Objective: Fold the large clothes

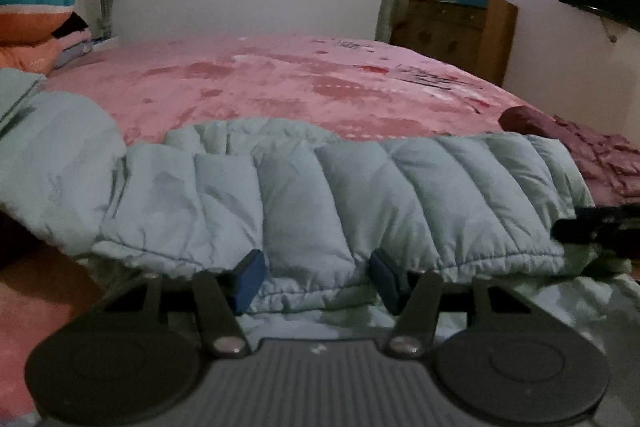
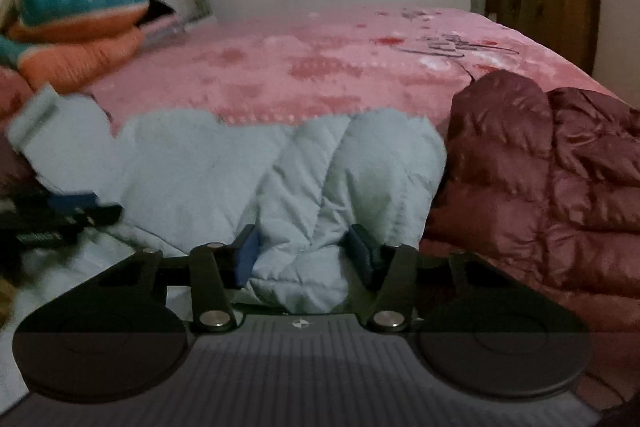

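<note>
Dim bedroom, bed (image 1: 280, 75) under pink fleecy patterned blanket, window behind. Left gripper (image 1: 316, 277): jaws half closed, blue pads pinching elastic hem of pale blue quilted puffer jacket (image 1: 320, 187), puffy fabric bulging between them. Right gripper (image 2: 304, 255): jaws likewise clamped on bunched fold of same jacket. Jacket lies across near edge of bed, padded ribs running lengthwise. Glossy maroon puffer jacket (image 2: 540, 187) crumpled just beside, at right. Folded orange-teal quilts (image 2: 80, 23) stacked far left. Wooden cabinet (image 1: 456, 31) by wall.
</note>
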